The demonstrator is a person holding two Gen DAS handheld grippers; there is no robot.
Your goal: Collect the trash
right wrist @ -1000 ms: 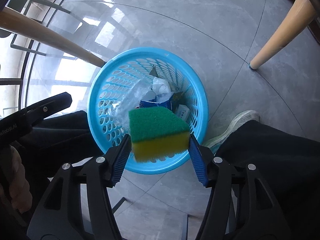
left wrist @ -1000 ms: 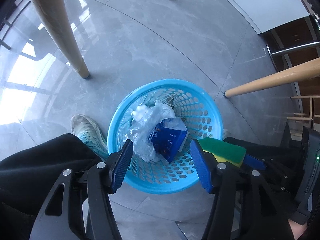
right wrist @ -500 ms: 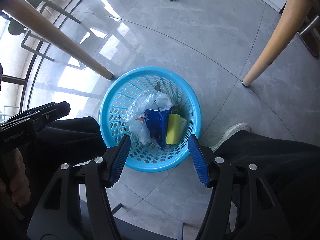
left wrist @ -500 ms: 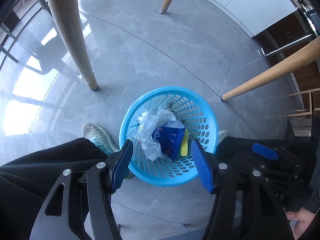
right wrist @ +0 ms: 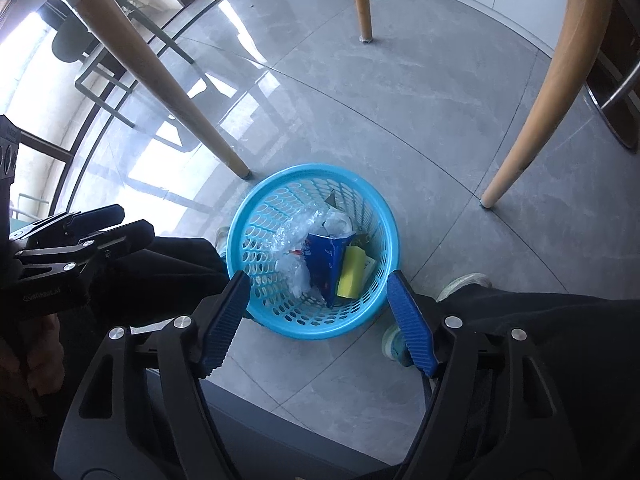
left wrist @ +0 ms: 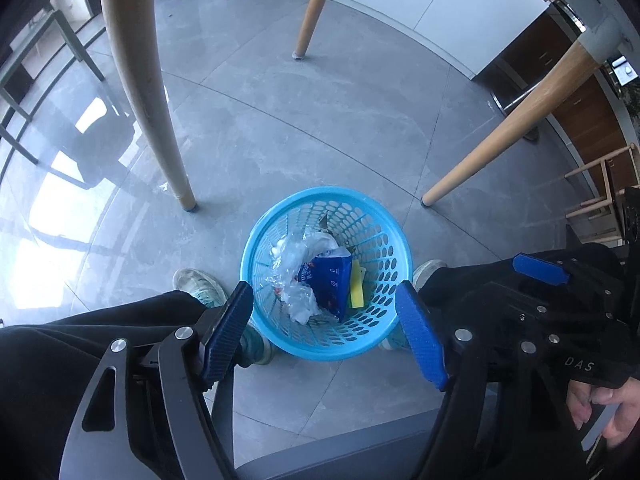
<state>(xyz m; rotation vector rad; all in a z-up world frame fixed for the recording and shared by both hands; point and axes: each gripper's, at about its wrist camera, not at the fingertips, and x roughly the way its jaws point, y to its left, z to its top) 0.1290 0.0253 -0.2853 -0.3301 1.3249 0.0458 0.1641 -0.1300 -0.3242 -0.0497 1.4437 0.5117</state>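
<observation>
A blue plastic basket [left wrist: 256, 248] [right wrist: 240, 248] stands on the grey floor below both grippers. It holds a yellow-green sponge [left wrist: 356, 288] [right wrist: 350, 272], a blue packet [left wrist: 330, 280] [right wrist: 326, 264] and crumpled clear plastic [left wrist: 294, 264] [right wrist: 294, 240]. My left gripper [left wrist: 324, 326] is open and empty, high above the basket. My right gripper [right wrist: 318, 314] is open and empty, also high above it. The right gripper shows at the right of the left wrist view [left wrist: 540, 270]; the left gripper shows at the left of the right wrist view [right wrist: 92, 228].
Wooden table legs [left wrist: 140, 80] [left wrist: 508, 128] [right wrist: 160, 84] [right wrist: 548, 100] stand around the basket. The person's shoes [left wrist: 192, 284] [right wrist: 460, 284] and dark trousers flank it. A dark ledge [left wrist: 340, 444] crosses the bottom. Wooden cabinets [left wrist: 580, 92] stand at the far right.
The right gripper let go of the sponge, which now lies in the basket. Both grippers have risen well away from the basket.
</observation>
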